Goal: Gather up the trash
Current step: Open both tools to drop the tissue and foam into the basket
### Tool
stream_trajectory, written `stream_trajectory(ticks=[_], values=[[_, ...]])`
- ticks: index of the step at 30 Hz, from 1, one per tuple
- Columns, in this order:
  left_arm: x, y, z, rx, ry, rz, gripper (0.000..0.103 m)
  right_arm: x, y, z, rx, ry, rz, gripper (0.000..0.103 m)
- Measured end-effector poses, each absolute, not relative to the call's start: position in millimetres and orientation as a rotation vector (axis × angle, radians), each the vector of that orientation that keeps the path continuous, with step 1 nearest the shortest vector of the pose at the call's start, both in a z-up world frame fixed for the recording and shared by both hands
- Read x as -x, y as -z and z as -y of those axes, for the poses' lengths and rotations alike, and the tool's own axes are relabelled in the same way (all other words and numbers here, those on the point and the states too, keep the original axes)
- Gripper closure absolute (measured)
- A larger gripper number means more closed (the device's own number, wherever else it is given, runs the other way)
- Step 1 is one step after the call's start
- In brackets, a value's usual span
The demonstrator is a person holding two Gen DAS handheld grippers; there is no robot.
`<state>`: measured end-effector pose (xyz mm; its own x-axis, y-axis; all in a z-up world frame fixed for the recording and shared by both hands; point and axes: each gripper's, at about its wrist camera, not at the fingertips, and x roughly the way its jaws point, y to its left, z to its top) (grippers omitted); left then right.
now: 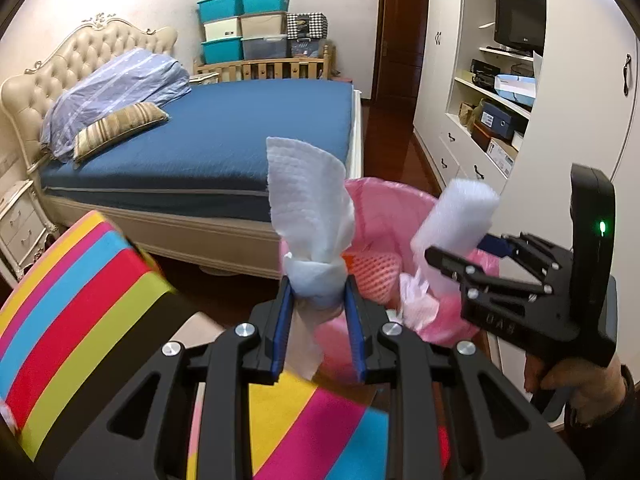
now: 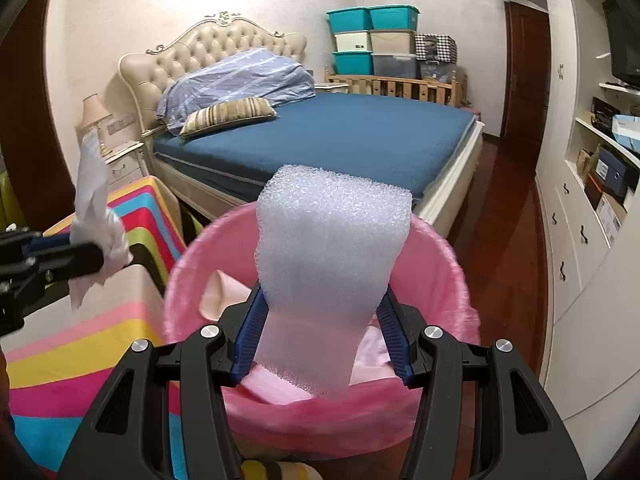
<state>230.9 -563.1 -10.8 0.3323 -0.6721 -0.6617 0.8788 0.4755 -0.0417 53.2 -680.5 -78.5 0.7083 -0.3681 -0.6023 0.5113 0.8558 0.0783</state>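
My left gripper [image 1: 318,285] is shut on a twisted white paper towel [image 1: 308,200] that stands up between its blue pads, just short of the pink-lined trash bin [image 1: 384,204]. The right gripper [image 1: 456,249], held by a hand [image 1: 580,384], sits over the bin's right side. In the right wrist view, my right gripper [image 2: 324,294] is shut on a white foam sheet [image 2: 332,240] directly above the open bin [image 2: 460,280]. The left gripper [image 2: 98,254] with the paper towel [image 2: 94,208] hangs at the left, beside the bin's rim. Other scraps lie inside the bin.
A table with a striped, many-coloured cloth [image 2: 80,340] stands to the left of the bin. Behind is a bed with a blue mattress [image 2: 340,136]. White cupboards and shelves [image 2: 580,240] line the right wall, with a strip of wooden floor [image 2: 504,208] between.
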Motion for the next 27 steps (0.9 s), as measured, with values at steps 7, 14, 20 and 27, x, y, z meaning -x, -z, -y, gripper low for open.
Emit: stream_trajectory(ticks=[7, 14, 20, 27], values=[[-229, 19, 619, -0.336, 1.081, -0.711, 0.078, -54, 85, 694, -0.235, 0.500, -0.628, 0.050], [-248, 12, 636, -0.205, 1.095, -0.737, 0.047, -55, 90, 694, -0.204, 0.502, -0.630, 0.028], [-263, 4, 597, -0.152, 1.036, -0.703, 0.024, -43, 84, 692, -0.197, 0.531, -0.602, 0.023], [-295, 15, 511, -0.138, 0.841, -0.694, 0.005, -37, 77, 673, -0.165, 0.507, -0.600, 0.023]])
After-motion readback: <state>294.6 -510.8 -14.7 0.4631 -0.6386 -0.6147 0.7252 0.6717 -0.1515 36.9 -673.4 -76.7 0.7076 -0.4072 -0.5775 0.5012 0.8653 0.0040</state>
